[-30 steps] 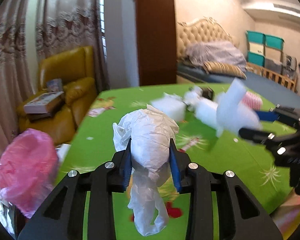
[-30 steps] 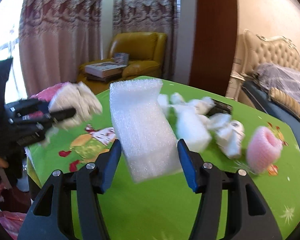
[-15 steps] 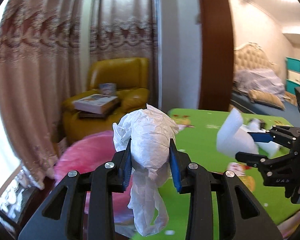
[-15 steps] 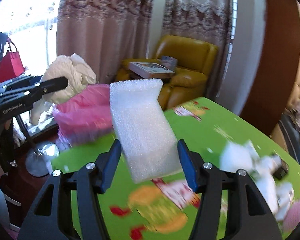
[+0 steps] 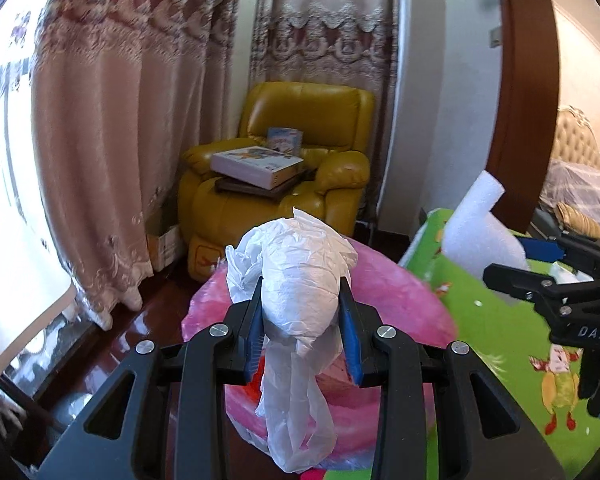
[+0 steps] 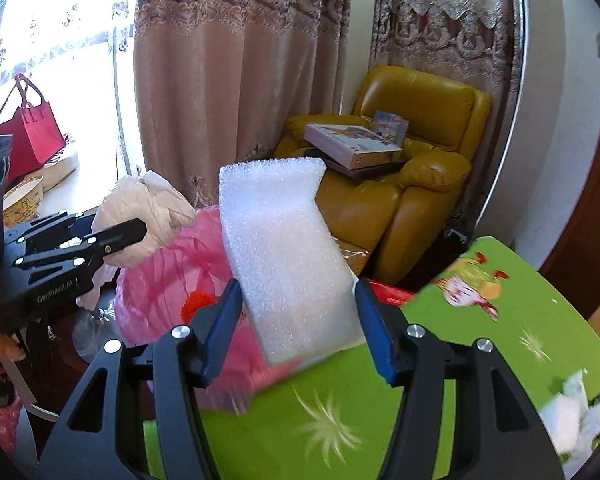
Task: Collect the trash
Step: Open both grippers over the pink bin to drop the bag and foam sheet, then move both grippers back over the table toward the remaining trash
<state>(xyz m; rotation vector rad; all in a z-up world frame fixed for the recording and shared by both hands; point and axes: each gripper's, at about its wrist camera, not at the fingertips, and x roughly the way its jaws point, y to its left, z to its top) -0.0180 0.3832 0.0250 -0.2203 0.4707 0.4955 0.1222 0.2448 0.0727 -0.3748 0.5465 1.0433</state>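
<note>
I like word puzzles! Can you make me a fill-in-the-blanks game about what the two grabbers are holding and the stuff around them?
The left gripper squeezes a crumpled white ____ bag.
The right gripper holds a white ____ block.
Below both is a bin lined with a ____ bag.
The boxes sit on a yellow ____.

Missing words: plastic; foam; pink; armchair

Two grippers show: the left gripper (image 5: pixel 302 320) at the bottom centre of its own view, and the right gripper (image 6: pixel 298 320) at the bottom centre of its view. One crumpled white plastic bag (image 5: pixel 300 280) sits between the left one's blue pads. One white foam block (image 6: pixel 284 256) sits between the right one's. One pink trash bag (image 5: pixel 400 292) fills the middle of the left view. One yellow armchair (image 5: pixel 300 140) stands at centre, carrying one large flat box (image 5: pixel 256 166) and one small box (image 5: pixel 286 138). One red tote bag (image 6: pixel 28 132) hangs at the right view's left edge. One green surface (image 6: pixel 480 320) lies lower right, with a few blurred white scraps (image 6: pixel 580 412) that cannot be counted.
</note>
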